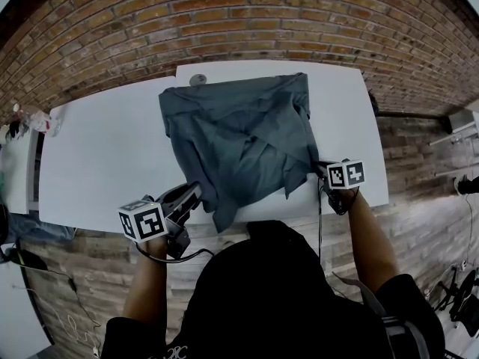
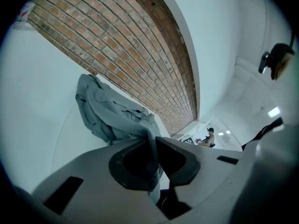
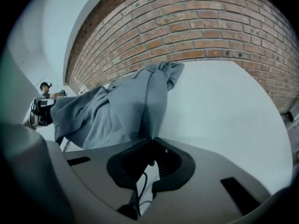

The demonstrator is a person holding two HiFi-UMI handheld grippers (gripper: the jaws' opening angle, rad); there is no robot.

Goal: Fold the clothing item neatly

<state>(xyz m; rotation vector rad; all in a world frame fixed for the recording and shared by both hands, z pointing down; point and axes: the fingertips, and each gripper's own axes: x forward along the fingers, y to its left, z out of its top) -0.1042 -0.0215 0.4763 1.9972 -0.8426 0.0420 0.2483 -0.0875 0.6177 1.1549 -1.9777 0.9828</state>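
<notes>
A grey-blue garment (image 1: 243,137) lies crumpled on the white table (image 1: 97,163), its near part reaching over the front edge. At the near left corner of the cloth my left gripper (image 1: 196,193) is shut on a fold of the garment (image 2: 112,118), and a strip of fabric runs down between its jaws. My right gripper (image 1: 318,169) pinches the near right edge of the garment (image 3: 121,108), which rises taut from its closed jaws toward the brick wall.
A brick wall (image 1: 224,21) runs behind the table. A small round grey object (image 1: 197,79) sits at the table's far edge. Another white table (image 1: 15,163) with small items stands at the left. A person (image 2: 209,136) shows far off in the room.
</notes>
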